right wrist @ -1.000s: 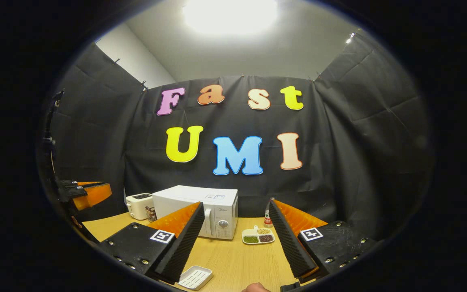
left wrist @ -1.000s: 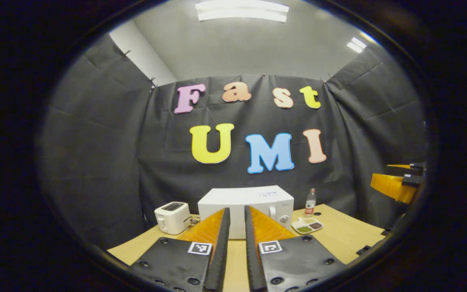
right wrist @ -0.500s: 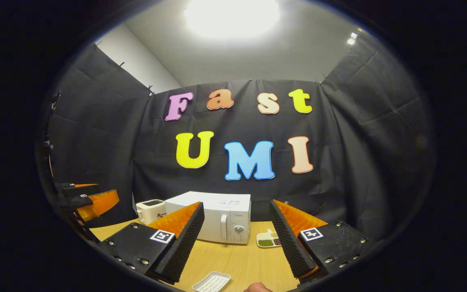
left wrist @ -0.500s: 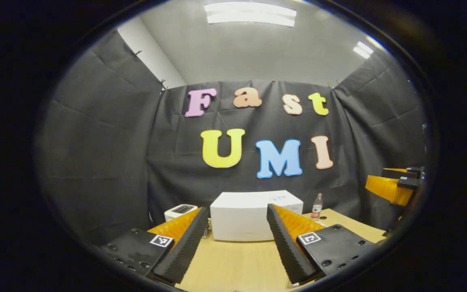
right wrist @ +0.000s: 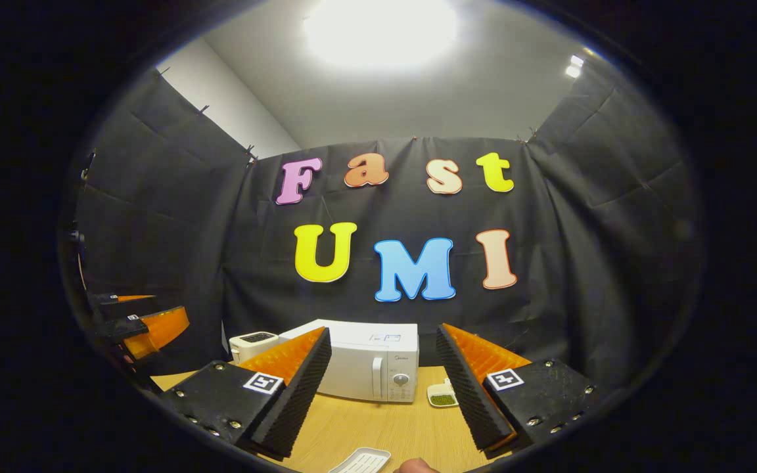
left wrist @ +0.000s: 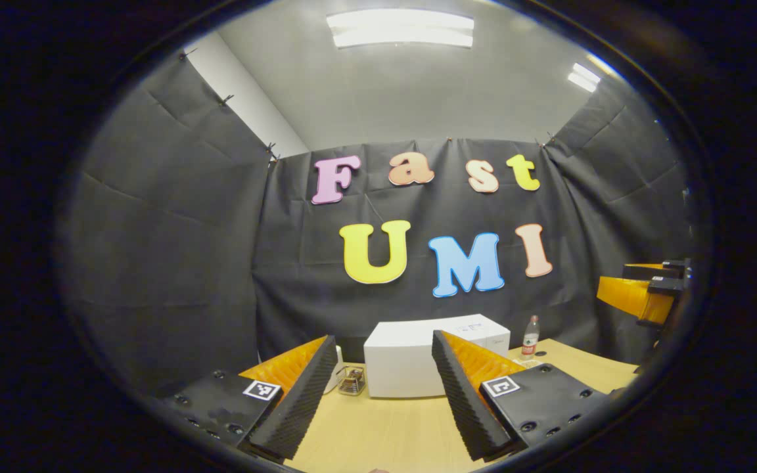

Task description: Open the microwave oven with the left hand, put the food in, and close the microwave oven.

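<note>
The wooden table (right wrist: 365, 427) carries the white microwave oven (right wrist: 362, 371), door closed, at twelve o'clock ahead of both grippers. The left gripper (left wrist: 378, 394) and right gripper (right wrist: 384, 394) are both spread wide, holding nothing. The food dish (right wrist: 443, 396) sits at the microwave's three o'clock; a toaster (right wrist: 252, 344) at its nine.

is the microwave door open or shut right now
Shut. In the right gripper view the microwave shows its door lying flush with the front, handle and dial panel in line, no dark cavity. Both grippers hang back from it, open.
</note>
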Available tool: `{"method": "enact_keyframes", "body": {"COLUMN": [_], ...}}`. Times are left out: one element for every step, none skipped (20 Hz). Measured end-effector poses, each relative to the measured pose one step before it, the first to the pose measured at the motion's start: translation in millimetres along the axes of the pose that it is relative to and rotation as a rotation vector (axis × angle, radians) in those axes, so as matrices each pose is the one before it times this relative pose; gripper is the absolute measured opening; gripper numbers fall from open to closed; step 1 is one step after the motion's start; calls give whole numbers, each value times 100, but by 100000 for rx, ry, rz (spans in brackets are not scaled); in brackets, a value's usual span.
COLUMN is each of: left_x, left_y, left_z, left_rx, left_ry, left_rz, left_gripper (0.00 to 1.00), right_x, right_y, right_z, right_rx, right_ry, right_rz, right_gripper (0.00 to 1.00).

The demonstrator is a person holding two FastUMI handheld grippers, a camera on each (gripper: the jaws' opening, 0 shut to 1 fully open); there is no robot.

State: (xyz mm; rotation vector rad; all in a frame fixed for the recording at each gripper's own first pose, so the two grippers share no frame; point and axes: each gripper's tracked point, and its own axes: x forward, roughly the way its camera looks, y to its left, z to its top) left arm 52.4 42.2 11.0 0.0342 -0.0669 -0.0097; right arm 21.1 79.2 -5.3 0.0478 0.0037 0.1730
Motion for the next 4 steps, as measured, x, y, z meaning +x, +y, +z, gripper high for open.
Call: {"method": "enact_keyframes", "body": {"left_x": [-207, -30, 0, -15], "left_y": [166, 203, 257, 134], "left_z": [94, -35, -110, -236], "left_rx": [-236, -26, 74, -59], "left_ry": [-410, 45, 478, 400], "left_rz": [-132, 96, 88, -237], "left_gripper": [99, 99, 96, 96], "right_x": [-27, 42, 136, -6], "right_y": [255, 302, 374, 287], "right_z": [169, 214, 95, 9], "right_rx": [62, 85, -118, -428], "right_ry": [-10, -155, -452, -140], "right_rz": [314, 473, 262, 502], "right_gripper": [96, 97, 97, 97]}}
